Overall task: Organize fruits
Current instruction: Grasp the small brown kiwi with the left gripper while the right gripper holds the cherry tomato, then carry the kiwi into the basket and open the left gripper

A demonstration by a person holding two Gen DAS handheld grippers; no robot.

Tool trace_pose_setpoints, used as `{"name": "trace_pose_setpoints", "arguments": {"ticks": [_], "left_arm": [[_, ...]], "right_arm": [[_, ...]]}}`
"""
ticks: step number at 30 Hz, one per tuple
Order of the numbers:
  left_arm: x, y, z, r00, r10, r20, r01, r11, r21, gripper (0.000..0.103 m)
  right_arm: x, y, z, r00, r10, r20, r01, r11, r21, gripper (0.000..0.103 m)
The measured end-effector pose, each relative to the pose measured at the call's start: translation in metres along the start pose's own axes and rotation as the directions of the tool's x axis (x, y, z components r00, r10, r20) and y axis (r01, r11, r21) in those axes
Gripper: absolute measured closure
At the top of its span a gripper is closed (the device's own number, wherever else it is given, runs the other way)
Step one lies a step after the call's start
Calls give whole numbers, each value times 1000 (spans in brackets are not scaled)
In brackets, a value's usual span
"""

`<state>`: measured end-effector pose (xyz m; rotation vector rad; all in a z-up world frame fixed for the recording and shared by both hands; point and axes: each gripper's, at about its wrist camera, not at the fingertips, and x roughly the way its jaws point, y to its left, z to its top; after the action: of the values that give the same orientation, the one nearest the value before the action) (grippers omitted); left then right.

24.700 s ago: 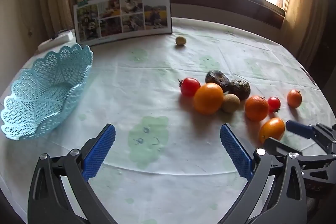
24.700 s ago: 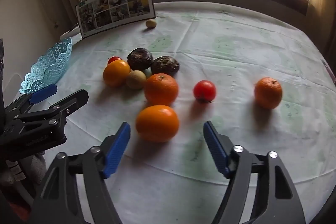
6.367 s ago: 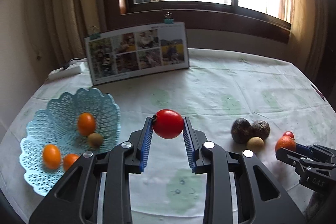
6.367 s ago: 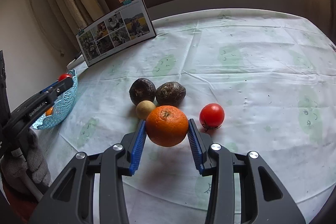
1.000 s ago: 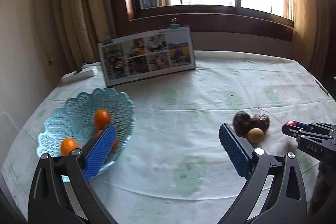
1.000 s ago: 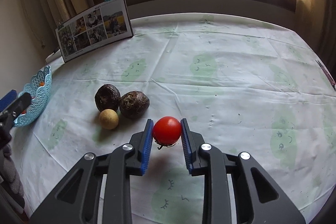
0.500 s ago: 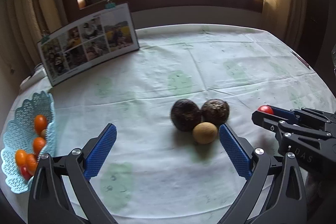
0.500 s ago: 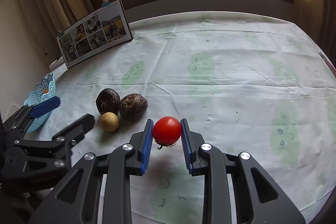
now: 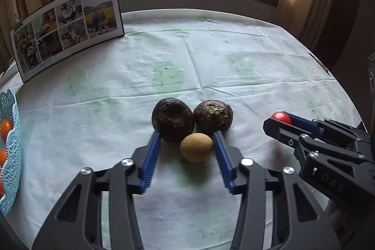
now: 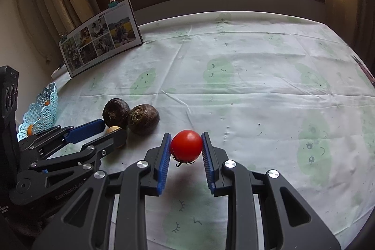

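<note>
Near the middle of the table (image 9: 246, 58), on its pale cloth with green patches, three fruits sit in a tight cluster: two dark brown wrinkled fruits side by side, the left one (image 9: 173, 122) and the right one (image 9: 213, 118) touching, and a small tan fruit (image 9: 196, 147) just in front of them, touching both. The left gripper (image 9: 187, 141) is down at this cluster with its jaws partly spread around the tan fruit. Its right blue pad (image 9: 222, 156) lies against or very close to the tan fruit, while the left pad (image 9: 151, 156) stands apart from it, with its tip by the left dark fruit. The tan fruit rests on the cloth and is not yet pinched.

To the right of the cluster, the right gripper (image 10: 186, 144) holds a red tomato (image 10: 186, 144) pinched between its two blue pads, stem end down, a shadow under it on the cloth. From the left wrist view only the top of the tomato shows above the gripper's side.

At the left edge of the table stands a light blue lattice basket (image 9: 10, 156) with several orange and red fruits (image 9: 5, 128) in it. Toward the far left edge a photo board (image 9: 68, 27), with binder clips on its top edge, stands propped upright. Behind the table are a dark window frame and curtains.
</note>
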<state>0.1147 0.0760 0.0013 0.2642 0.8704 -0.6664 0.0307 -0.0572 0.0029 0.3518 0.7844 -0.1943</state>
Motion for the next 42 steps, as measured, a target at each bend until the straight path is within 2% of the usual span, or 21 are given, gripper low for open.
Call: {"name": "trace_pose_setpoints", "arguments": {"ticks": [1, 2, 10, 18, 25, 36, 42], "left_arm": [[-1, 1, 0, 1000, -25, -1, 25, 1000, -7, 72], [-1, 1, 0, 999, -44, -2, 44, 999, -12, 73], [-11, 0, -7, 999, -42, 18, 42, 999, -9, 73], [-33, 6, -11, 997, 37, 74, -36, 999, -11, 73], [-53, 18, -12, 984, 124, 127, -119, 992, -40, 73], [-85, 51, -16, 954, 235, 186, -215, 969, -121, 73], [-100, 80, -18, 931, 303, 202, -266, 945, -190, 73]], "right_arm": [[0, 0, 0, 1000, 0, 1, 0, 1000, 0, 76], [0, 0, 0, 1000, 0, 2, 0, 1000, -1, 76], [-1, 0, 0, 1000, 0, 10, 0, 1000, 1, 76], [-4, 1, 0, 1000, 10, 22, -10, 1000, -1, 76], [-7, 5, -1, 999, 29, 35, -29, 1000, -12, 76], [-10, 8, -2, 998, 39, 49, -38, 999, -21, 76], [-9, 8, -2, 998, 39, 48, -38, 999, -19, 76]]}}
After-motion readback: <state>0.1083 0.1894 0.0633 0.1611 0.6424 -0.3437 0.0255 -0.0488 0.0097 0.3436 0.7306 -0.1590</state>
